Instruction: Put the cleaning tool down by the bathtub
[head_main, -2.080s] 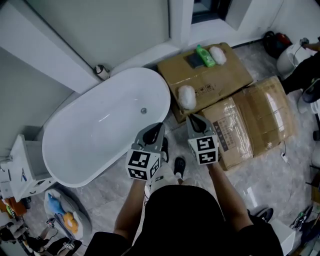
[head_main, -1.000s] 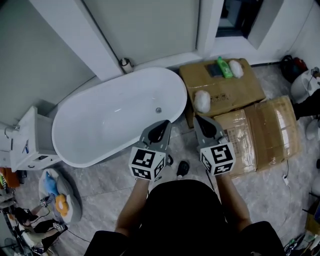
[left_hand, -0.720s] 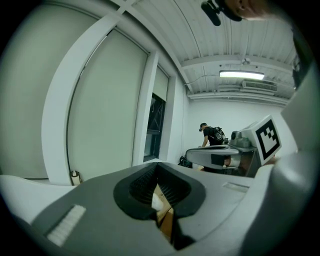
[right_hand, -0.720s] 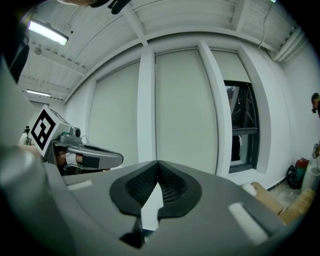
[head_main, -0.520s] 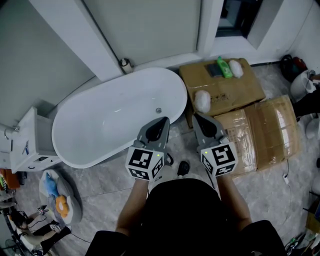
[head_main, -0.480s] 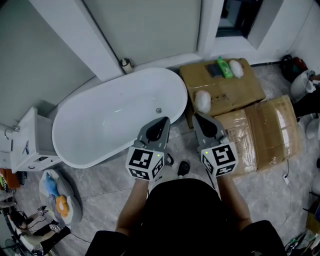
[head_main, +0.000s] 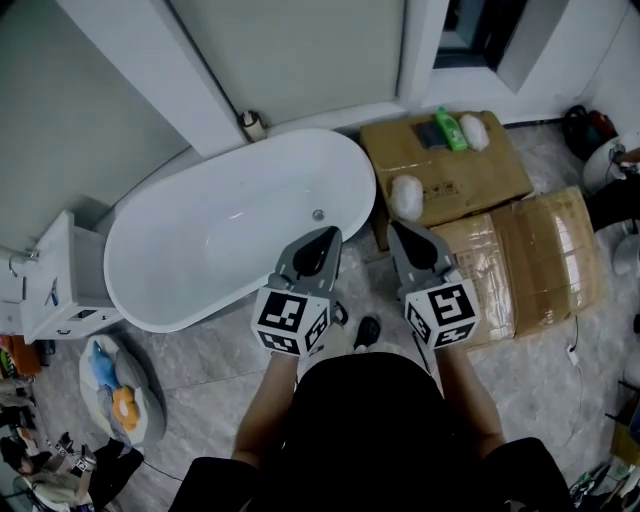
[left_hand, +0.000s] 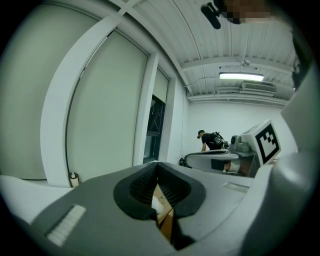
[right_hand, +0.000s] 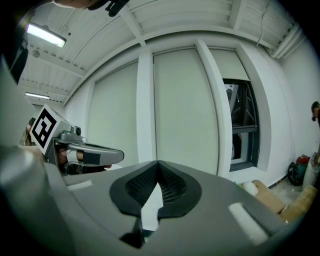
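Bathtub (head_main: 215, 245), white and oval, lay diagonally on the grey tiled floor (head_main: 215, 355), its drain (head_main: 318, 214) toward the right-hand end. Two cardboard boxes stood to its right: the flat box (head_main: 480, 175) just beside the tub's end, the taped box (head_main: 535, 255) nearer the person.

Left gripper (head_main: 325, 236) was held above the floor at the tub's near rim. Its own view showed the ribbed pads shut together with nothing between them. Right gripper (head_main: 396, 230) was held beside it, over the gap between tub and boxes, jaws likewise closed and empty.

Cleaning items all lay on the flat box:
- white fluffy pad (head_main: 405, 196) at the corner nearest the tub
- second white pad (head_main: 474, 130) at the far edge
- green bottle (head_main: 450, 130) beside it
- dark sponge (head_main: 428, 133) touching the bottle

Which of these was the cleaning tool could not be told.
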